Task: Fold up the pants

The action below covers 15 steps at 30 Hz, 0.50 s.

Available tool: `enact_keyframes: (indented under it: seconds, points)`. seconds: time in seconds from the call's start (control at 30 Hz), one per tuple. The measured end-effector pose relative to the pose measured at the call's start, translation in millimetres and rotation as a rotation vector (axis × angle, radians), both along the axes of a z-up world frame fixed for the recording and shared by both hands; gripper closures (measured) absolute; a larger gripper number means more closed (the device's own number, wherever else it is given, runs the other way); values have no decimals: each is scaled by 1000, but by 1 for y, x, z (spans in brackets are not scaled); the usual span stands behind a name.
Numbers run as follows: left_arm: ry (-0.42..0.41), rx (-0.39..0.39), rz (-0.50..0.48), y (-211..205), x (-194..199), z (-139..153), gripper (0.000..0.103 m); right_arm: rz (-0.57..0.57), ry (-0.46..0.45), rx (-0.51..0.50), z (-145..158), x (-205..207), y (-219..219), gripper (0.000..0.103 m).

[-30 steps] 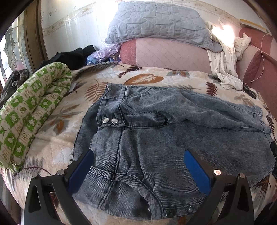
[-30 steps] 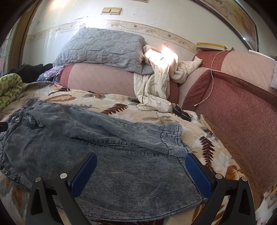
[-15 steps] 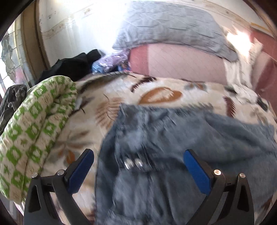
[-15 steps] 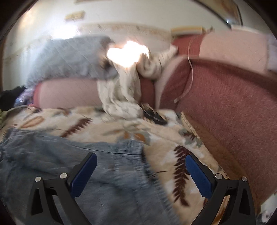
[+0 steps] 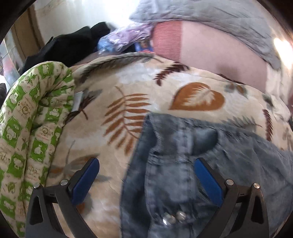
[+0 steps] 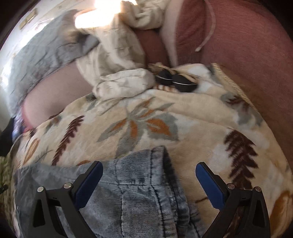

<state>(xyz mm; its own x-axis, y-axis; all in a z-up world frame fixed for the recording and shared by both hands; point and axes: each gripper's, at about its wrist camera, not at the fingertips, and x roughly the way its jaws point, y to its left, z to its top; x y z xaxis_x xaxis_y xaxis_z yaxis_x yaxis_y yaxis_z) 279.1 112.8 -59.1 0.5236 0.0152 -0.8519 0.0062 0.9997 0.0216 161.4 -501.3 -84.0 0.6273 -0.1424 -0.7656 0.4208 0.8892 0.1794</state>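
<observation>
Grey-blue denim pants (image 5: 192,164) lie flat on a leaf-print blanket (image 5: 128,102). In the left wrist view the waistband with two metal buttons (image 5: 173,217) sits between my fingers. My left gripper (image 5: 145,175) is open and empty, low over the waistband's far corner. In the right wrist view the leg hem (image 6: 155,183) lies between my fingers. My right gripper (image 6: 149,178) is open and empty, low over the hem's far corner.
A rolled green-patterned quilt (image 5: 27,128) lies along the left. Pink cushions (image 5: 210,47) and a grey pillow (image 5: 219,14) stand at the back. A crumpled cream cloth (image 6: 117,60) and two black round objects (image 6: 174,80) lie beyond the hem. A red sofa arm (image 6: 247,55) rises on the right.
Both grippers have moved forward and down toward the far edge of the pants. The left one now frames the waistband corner, the right one the hem corner. Both stay open.
</observation>
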Motion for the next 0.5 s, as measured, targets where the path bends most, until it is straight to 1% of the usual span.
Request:
enact_keyframes:
  seconds: [0.07, 0.1, 0.23, 0.37, 0.5]
  points:
    - [0, 24, 14, 2, 6, -2, 0, -48, -14, 4, 3, -7, 7, 1]
    - [7, 20, 11, 3, 11, -4, 0, -66, -21, 6, 5, -9, 10, 1]
    - [60, -48, 13, 4, 28, -8, 0, -71, -44, -16, 15, -11, 29, 0]
    - [101, -57, 16, -4, 45, -12, 0, -41, -42, 0, 7, -12, 37, 0]
    - [125, -106, 23, -10, 57, -17, 0, -51, -23, 5, -5, -10, 30, 0]
